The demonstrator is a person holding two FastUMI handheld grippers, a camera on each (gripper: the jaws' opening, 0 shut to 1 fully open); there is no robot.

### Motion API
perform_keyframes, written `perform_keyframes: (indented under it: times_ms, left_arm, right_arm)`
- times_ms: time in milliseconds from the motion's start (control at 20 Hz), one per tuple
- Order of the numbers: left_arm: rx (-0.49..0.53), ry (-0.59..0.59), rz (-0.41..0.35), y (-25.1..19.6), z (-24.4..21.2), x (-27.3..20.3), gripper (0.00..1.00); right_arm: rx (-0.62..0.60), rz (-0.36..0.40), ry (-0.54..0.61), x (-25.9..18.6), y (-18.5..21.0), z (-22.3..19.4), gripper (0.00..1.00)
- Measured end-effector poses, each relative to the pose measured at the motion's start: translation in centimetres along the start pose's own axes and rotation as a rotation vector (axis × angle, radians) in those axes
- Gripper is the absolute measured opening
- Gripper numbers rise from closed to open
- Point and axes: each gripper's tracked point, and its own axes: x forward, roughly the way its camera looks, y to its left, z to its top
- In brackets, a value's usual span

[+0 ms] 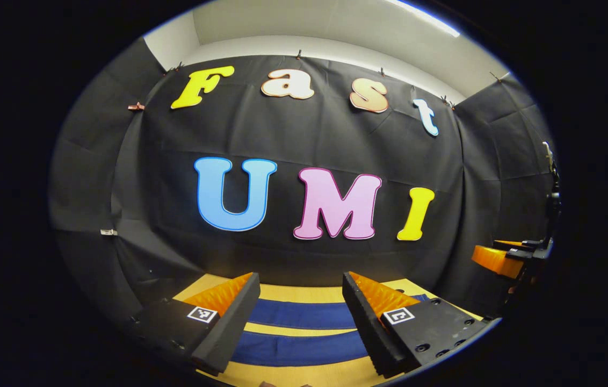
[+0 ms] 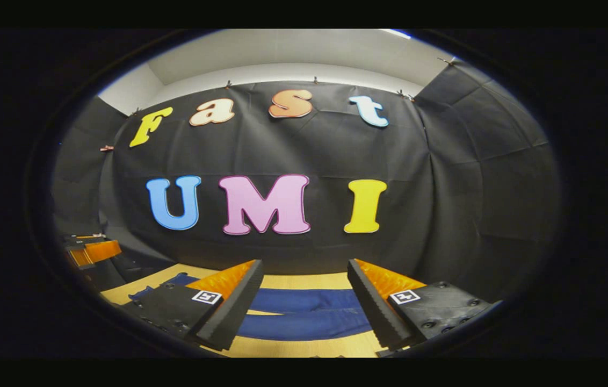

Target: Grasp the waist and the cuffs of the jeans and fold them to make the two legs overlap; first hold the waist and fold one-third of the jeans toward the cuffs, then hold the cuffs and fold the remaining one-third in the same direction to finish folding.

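Note:
Dark blue jeans lie flat on a light wooden table, the two legs running side by side as separate bands with a strip of table between them. In the left gripper view my left gripper hangs open above them, nothing between its fingers. The right gripper view shows the jeans again, with what looks like the wider waist end below my open right gripper. At the right edge of the left gripper view the right gripper shows in part. The left gripper sits at the left edge of the right gripper view.
The booth's black cloth wall rises close behind the table's far edge. A white wall and ceiling light show above the cloth. The table's left corner lies near the other gripper.

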Motion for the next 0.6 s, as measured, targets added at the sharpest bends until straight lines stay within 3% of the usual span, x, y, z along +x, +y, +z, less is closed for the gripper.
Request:
perform_keyframes:
  times_ms: [600]
  left_arm:
    - [0.023, 0.112, 0.030, 1.5, -4.5, -0.2, 0.96]
  right_arm:
    - [0.020, -0.004, 0.072, 1.1, -2.7, -3.2, 0.97]
